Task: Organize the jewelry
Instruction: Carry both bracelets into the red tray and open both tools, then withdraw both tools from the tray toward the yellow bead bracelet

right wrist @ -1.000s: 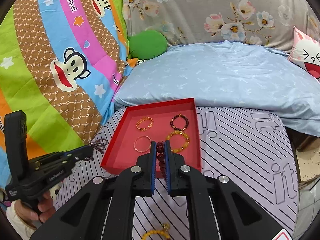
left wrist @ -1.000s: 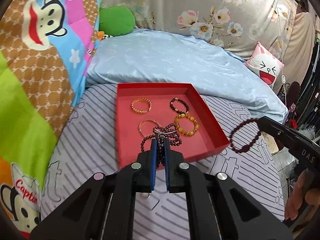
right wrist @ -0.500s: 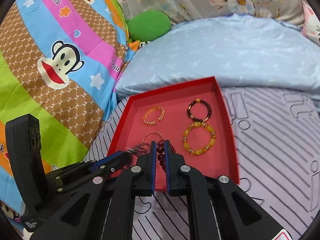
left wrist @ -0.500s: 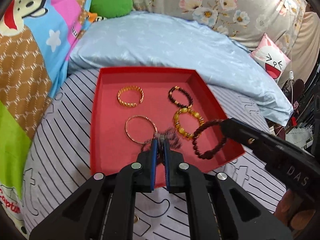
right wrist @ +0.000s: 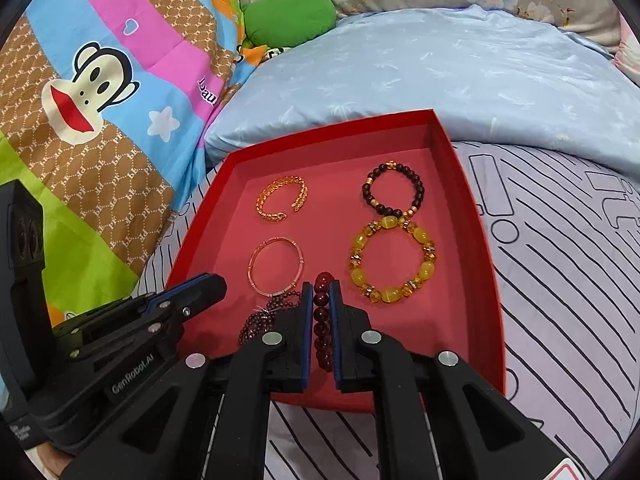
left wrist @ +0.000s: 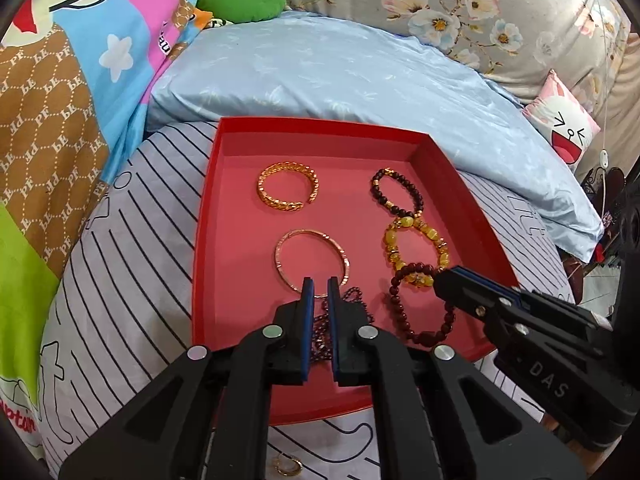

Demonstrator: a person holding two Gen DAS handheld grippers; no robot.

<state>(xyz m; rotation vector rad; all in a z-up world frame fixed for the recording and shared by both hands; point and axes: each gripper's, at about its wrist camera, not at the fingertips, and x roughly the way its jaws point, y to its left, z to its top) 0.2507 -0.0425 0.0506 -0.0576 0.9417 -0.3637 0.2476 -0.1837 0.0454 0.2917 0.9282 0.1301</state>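
Gripping: left gripper point(left wrist: 319, 292) fingers clamp purple bead strand point(left wrist: 352, 296) | right gripper point(right wrist: 321, 296) fingers clamp dark-red bead bracelet point(right wrist: 322, 320)

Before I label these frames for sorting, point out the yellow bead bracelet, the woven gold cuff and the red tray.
yellow bead bracelet point(right wrist: 393, 261): right wrist view, a bead on its lower right arc.
woven gold cuff point(left wrist: 286, 204): left wrist view, its lower band.
red tray point(right wrist: 486, 276): right wrist view, its right wall.

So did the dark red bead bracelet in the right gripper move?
Yes. The dark red bead bracelet, pinched by the right gripper, came leftward from beyond the red tray to inside its near right corner.
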